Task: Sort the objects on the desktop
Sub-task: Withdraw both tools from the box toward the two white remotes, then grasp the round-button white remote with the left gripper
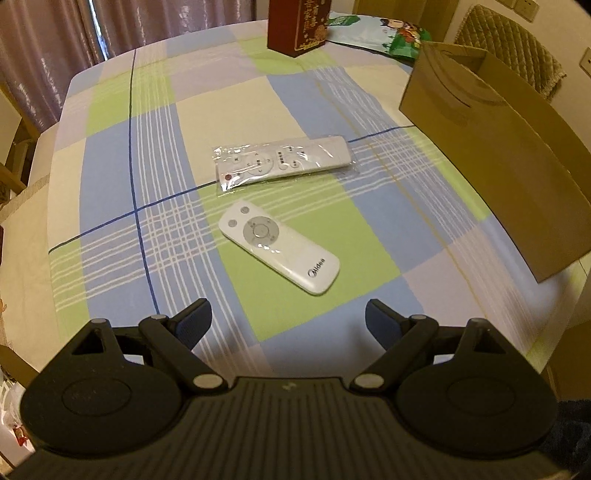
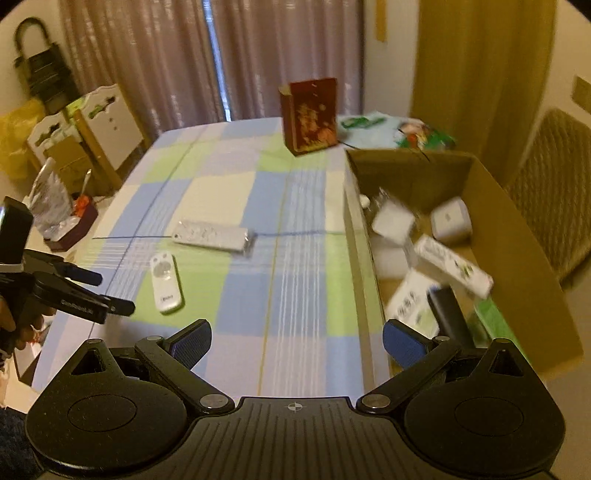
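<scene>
Two white remotes lie on the checked tablecloth. The short rounded remote (image 1: 279,252) (image 2: 166,282) lies just ahead of my left gripper (image 1: 288,323), which is open and empty. Beyond it lies a long remote in a clear plastic bag (image 1: 282,160) (image 2: 214,236). My right gripper (image 2: 297,341) is open and empty, hovering over the near left wall of the cardboard box (image 2: 532,236) (image 1: 498,155). Inside the box lie several white items, another bagged remote (image 2: 454,266) and a dark object (image 2: 448,310). The left gripper (image 2: 96,291) also shows at the left edge of the right wrist view.
A dark red box (image 1: 297,26) (image 2: 312,116) stands at the table's far side, with a colourful printed bag (image 1: 376,33) (image 2: 399,133) beside it. A chair (image 2: 550,206) stands right of the box. Curtains hang behind; clutter and a small cabinet (image 2: 92,129) sit left of the table.
</scene>
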Demonstrator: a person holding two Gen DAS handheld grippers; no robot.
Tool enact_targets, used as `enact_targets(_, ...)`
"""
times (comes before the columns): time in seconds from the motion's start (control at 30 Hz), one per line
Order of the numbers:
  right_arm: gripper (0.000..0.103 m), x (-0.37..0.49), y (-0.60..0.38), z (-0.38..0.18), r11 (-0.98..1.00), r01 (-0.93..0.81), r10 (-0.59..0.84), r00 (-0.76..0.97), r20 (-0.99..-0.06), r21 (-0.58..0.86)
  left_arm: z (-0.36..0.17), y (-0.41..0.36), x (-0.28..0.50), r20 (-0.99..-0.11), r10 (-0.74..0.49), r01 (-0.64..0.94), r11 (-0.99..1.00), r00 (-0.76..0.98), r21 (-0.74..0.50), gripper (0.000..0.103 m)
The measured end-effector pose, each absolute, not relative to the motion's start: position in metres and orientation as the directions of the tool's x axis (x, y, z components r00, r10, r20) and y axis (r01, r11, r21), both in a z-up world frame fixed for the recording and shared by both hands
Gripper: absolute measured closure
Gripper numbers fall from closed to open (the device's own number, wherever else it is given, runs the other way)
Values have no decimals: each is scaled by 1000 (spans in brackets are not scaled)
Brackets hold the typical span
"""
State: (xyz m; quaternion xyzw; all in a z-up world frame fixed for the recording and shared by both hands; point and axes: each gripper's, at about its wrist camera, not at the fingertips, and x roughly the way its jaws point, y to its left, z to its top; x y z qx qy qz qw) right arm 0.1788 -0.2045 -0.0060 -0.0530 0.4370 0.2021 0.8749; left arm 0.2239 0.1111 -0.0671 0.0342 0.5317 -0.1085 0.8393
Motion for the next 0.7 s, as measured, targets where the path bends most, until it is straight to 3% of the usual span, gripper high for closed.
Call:
enact_targets(0.43, 2, 261, -185, -21, 840, -536, 373, 469, -800, 78, -91, 100, 264, -904, -101, 32, 995, 416, -96, 16)
enact_targets(0.7, 2, 293, -182, -32, 838, -535, 391, 453, -801, 106, -109, 95, 293, -901, -60, -6, 998, 429, -69, 30)
